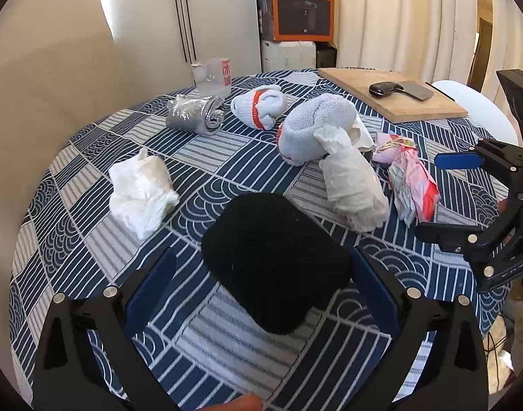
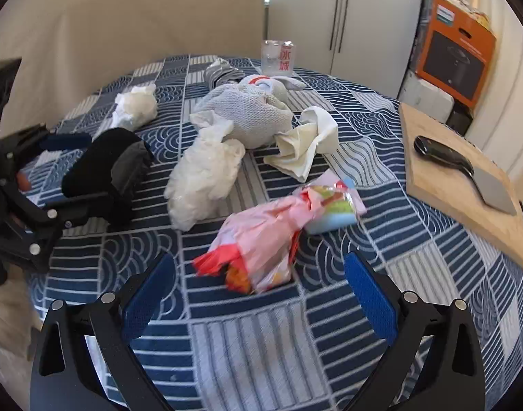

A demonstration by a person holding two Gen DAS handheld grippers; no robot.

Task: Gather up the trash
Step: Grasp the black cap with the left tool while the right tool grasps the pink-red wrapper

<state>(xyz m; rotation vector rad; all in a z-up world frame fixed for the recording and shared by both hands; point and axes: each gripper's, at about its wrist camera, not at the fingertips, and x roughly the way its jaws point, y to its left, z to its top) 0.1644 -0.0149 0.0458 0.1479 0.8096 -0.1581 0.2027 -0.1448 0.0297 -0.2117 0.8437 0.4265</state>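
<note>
A round tabletop under a blue-and-white patterned cloth stands before pale walls and curtains, with an orange carton stacked on boxes behind it.

From the left wrist: the left gripper has its jaws spread wide on either side of a black rolled sock; whether the pads touch it cannot be told. At the far edge a clear plastic cup with red characters stands upright, and nothing can be made out inside it. Trash lies loose on the cloth: a crumpled white tissue to the left, a twisted white plastic bag and a pink-and-red wrapper to the right. A grey sock bundle touches the bag. A cleaver rests on a wooden board.

From the right wrist: the right gripper hangs with jaws spread and nothing between them, just short of the pink-and-red wrapper, which is creased and torn at its red end. The white plastic bag lies just beyond, a cream crumpled paper beside it.
</note>
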